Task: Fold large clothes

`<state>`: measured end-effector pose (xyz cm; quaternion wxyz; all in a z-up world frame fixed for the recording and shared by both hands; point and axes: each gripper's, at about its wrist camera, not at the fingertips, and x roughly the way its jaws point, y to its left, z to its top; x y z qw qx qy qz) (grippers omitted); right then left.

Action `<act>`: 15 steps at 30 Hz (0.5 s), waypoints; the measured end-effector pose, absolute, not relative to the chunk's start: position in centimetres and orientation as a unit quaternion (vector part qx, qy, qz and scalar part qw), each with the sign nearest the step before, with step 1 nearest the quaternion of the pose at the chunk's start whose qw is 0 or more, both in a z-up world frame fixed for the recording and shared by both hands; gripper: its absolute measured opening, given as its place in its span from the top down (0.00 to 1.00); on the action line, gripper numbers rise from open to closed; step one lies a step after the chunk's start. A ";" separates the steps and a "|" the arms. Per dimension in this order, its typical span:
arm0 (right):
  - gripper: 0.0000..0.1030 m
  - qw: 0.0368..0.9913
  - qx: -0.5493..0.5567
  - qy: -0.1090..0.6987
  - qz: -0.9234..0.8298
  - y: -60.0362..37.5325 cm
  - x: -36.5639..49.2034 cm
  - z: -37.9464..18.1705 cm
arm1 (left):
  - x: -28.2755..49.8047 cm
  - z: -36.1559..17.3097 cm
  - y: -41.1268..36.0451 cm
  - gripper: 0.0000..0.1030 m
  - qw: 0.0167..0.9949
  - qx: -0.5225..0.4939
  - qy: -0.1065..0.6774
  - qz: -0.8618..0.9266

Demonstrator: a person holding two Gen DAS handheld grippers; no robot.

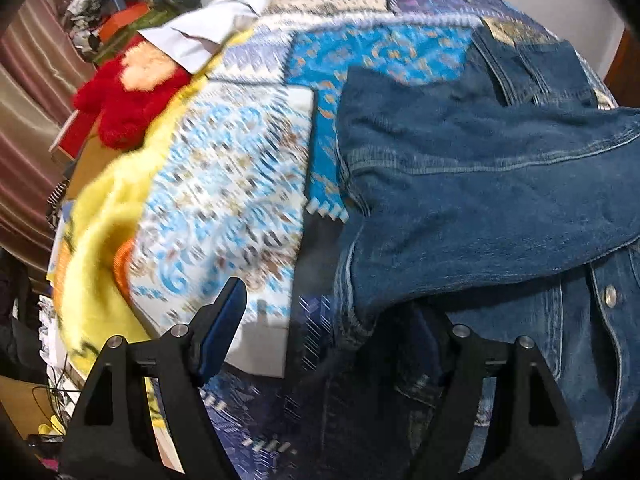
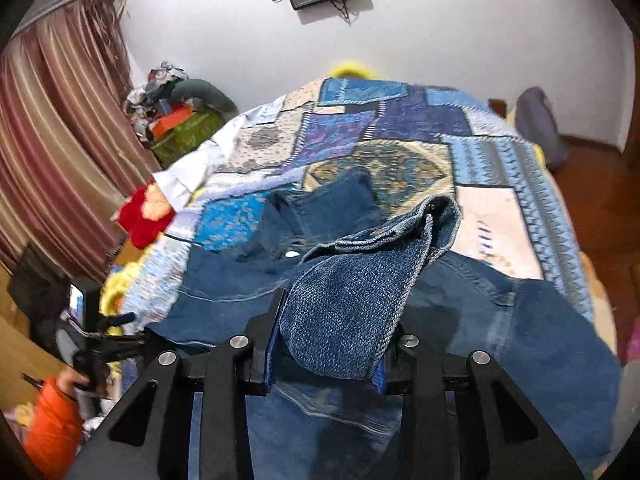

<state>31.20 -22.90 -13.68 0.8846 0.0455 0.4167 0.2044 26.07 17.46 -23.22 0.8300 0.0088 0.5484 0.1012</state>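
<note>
Right gripper (image 2: 326, 340) angled down over bed (image 2: 496, 208), jaws narrowed and clamped on a denim sleeve of jacket (image 2: 520, 320), sleeve draped up and across between pads. Left gripper (image 1: 320, 320) pitched steeply down at jacket's edge, jaws wide, denim lying between fingers, right finger hidden beneath cloth; pads not visibly pressing. Jacket spread flat on patchwork quilt (image 1: 224, 184).

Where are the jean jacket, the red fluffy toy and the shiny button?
denim jacket (image 2: 540, 320): right wrist view, on its flat dark body.
red fluffy toy (image 1: 128, 108): left wrist view, on its red fur.
metal button (image 1: 610, 295): left wrist view, on the button's face.
</note>
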 end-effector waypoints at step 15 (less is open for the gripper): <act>0.35 0.858 -0.084 0.496 0.106 -25.7 31.3 -20.1 | 23.4 -21.3 15.8 0.26 0.839 0.040 0.537 0.081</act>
